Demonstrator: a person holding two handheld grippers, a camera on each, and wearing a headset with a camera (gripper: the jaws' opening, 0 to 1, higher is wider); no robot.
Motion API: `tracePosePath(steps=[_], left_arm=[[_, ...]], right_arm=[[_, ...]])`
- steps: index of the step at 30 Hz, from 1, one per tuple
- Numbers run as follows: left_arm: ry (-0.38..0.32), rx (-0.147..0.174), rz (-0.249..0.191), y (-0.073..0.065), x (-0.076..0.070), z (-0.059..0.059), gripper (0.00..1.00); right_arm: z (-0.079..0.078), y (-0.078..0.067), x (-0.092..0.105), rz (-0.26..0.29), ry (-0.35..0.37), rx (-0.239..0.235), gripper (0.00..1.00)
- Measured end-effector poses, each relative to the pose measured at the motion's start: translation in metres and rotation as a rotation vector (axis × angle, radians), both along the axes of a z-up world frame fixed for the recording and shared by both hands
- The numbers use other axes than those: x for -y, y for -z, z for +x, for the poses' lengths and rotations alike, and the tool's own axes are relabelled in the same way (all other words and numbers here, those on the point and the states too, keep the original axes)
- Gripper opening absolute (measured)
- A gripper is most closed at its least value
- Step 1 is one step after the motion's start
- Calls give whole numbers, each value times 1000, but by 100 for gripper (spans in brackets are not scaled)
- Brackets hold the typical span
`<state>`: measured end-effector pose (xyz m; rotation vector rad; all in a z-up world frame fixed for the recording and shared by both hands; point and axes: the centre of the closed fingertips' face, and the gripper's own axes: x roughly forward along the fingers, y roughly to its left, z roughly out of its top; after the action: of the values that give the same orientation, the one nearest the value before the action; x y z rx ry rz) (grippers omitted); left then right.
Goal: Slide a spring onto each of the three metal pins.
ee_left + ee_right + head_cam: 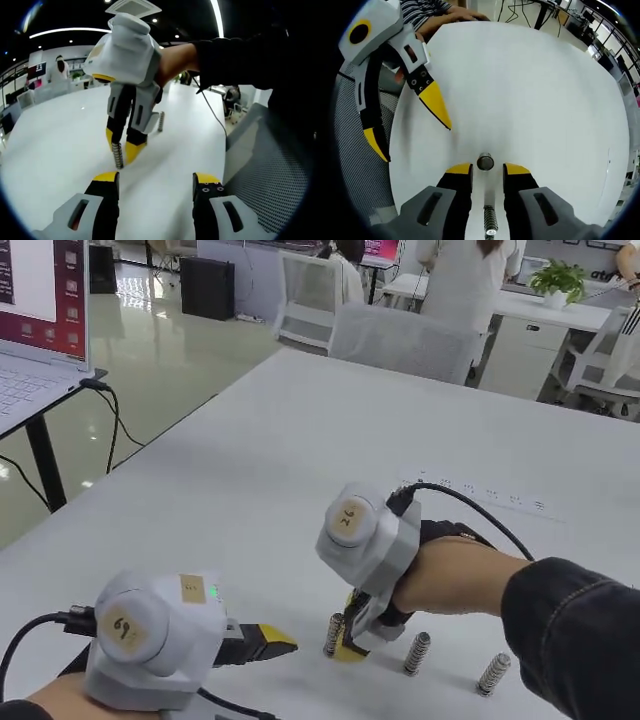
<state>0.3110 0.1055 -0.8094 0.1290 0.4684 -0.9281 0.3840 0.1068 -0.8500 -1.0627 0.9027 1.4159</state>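
Observation:
Three upright coiled springs stand in a row near the table's front edge: one (333,633) on the left, one (417,652) in the middle, one (492,673) on the right. My right gripper (346,644) points down at the left spring (117,155). Its yellow tips sit narrowly apart on either side of the round metal top (485,161), with a sliver of table showing on each side. A second spring (490,222) shows lower between its fingers. My left gripper (156,182) lies low to the left, open and holding nothing, its tip (275,643) aimed at the right gripper.
The white table (300,460) stretches away bare. A white power strip (480,492) with a black cable lies behind the right hand. A laptop (35,320) stands on a side desk at far left. Chairs and people are beyond the far edge.

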Motion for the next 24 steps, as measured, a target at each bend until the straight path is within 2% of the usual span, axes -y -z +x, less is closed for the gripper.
tracePosePath(steps=[16, 24], left_arm=[[-4, -2, 1, 0, -1, -1, 54], [-6, -2, 1, 0, -1, -1, 54]], right_arm=[[6, -12, 33, 78, 96, -17, 40], [12, -17, 51, 142, 170, -10, 50]])
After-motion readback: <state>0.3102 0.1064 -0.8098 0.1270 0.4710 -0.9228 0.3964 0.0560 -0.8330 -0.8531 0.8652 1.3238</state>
